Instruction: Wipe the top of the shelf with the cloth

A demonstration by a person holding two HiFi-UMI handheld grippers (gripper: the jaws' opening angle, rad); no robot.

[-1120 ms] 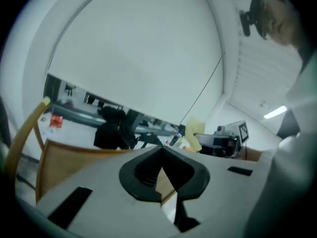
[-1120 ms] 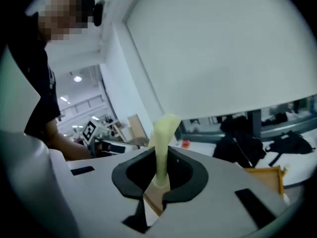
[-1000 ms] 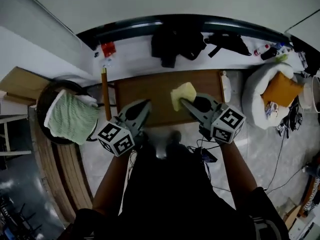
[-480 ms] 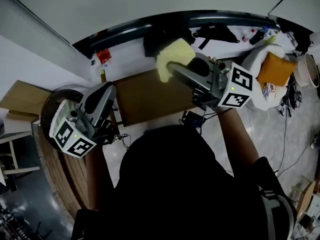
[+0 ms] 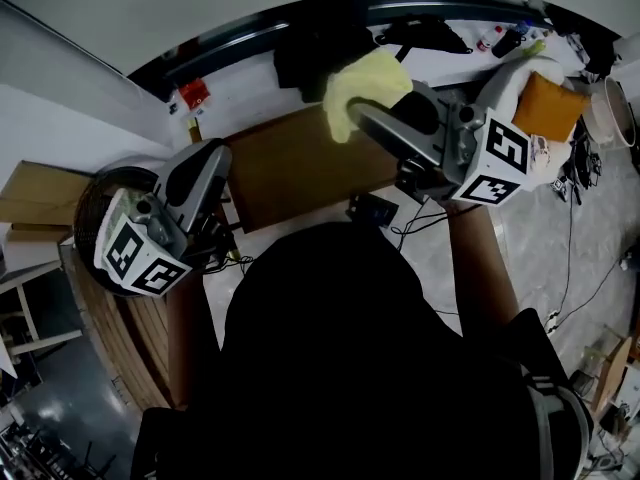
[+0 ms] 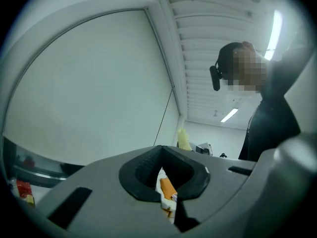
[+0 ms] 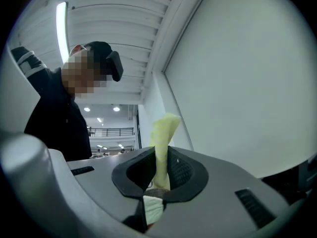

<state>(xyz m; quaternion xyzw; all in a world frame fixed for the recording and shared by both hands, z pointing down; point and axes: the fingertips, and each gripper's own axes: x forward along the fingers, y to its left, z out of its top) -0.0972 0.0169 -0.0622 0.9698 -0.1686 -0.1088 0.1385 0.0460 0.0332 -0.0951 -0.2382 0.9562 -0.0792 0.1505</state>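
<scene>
The brown shelf top lies below me in the head view, bare. My right gripper is raised above its far right part, shut on a yellow cloth that bunches beyond the jaw tips. The right gripper view points upward; there the cloth stands pinched between the dark pads of the right gripper. Off the shelf's left end, over a dark basket, my left gripper is held up. The left gripper also faces the ceiling, its jaws together with nothing in them.
Black bags and small bottles lie on the white ledge behind the shelf. A white pet bed with an orange cushion is at the right. Cables trail on the floor. Wooden boards lean at the left.
Both grippers have risen and tilted upward. The right one carried the cloth up and toward the back; the left one swung out to the left over the basket.
</scene>
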